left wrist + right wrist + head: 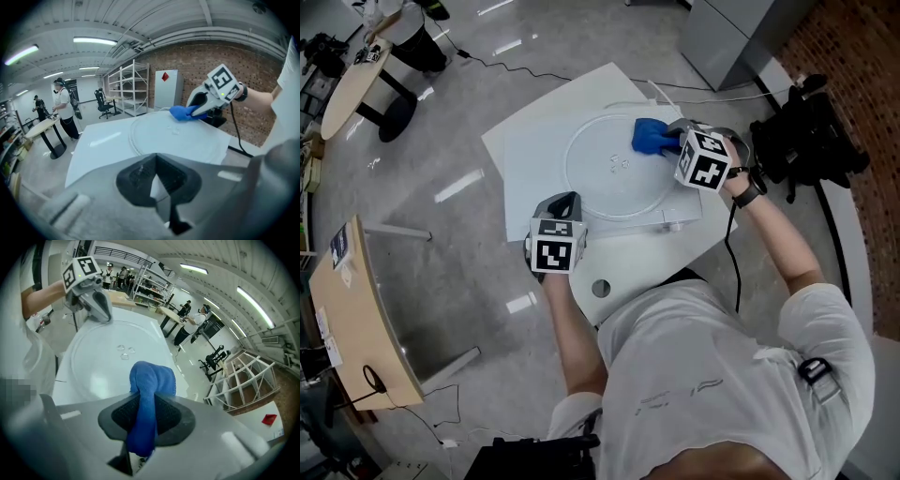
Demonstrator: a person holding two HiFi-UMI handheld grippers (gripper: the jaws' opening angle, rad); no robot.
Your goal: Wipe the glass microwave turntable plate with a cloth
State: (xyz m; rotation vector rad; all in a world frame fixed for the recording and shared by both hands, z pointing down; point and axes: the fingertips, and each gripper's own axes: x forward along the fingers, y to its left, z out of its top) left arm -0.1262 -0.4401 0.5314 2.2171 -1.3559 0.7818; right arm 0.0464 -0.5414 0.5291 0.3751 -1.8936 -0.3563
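the glass turntable plate [605, 183] lies flat on a white board [534, 150], in front of the person and between the two tongs. on the plate, at its far right edge, sits a bunched blue cloth [650, 137], pressed down onto the glass. near the plate's middle there are a few small clear raised marks [620, 164]; apart from these and the cloth, nothing else lies on it.

the right gripper [673, 141] is clamped on the cloth: in the right gripper view the blue fabric runs up between the dark pads and bulges out past the tips onto the plate. the left gripper [568, 199] is at the plate's near left rim, its jaws drawn close with only a thin pale sliver between them, pinched on the edge of the glass. the right gripper view shows its tips meeting that rim.

the board rests on a white table with a round hole [600, 288] near the person's body. a black bag [806, 141] stands on the grey floor to the right, well apart from the plate. a round wooden table [347, 84] stands far off to the left.
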